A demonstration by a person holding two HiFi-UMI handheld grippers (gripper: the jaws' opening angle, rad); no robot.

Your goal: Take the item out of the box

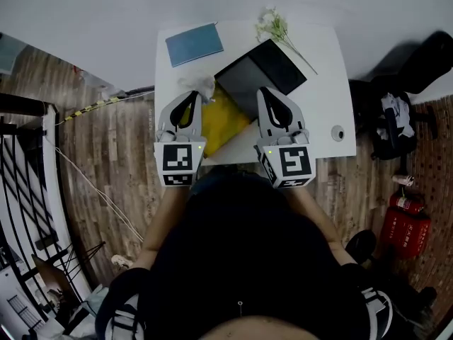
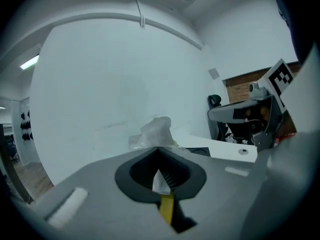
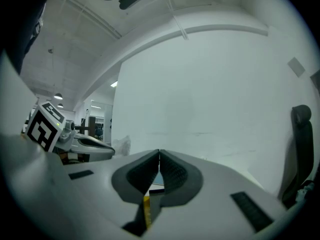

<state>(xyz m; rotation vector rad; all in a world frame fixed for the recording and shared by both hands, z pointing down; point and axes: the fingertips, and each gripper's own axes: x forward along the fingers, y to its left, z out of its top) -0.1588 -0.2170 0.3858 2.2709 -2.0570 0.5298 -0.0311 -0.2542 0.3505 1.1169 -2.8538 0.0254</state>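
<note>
Left hand-held gripper (image 2: 159, 150) is clamped on the white wrap (image 2: 156, 130) of the yellow item (image 1: 221, 119), at the black box's (image 1: 260, 73) near-left edge. Right hand-held gripper (image 3: 159, 155) has its jaws together, nothing visibly between them. Best lifted straight and slow, since the thin wrap could slip or tear.

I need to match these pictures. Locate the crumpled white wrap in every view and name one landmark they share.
Head view: wrap left of centre in the upper half, at the tip of the left gripper.
Left gripper view: wrap at centre, bunched just beyond the shut jaws.
Right gripper view: wrap, a small pale lump left of centre.
Shared landmark: the left gripper; the wrap sits at its tip in all three.
</note>
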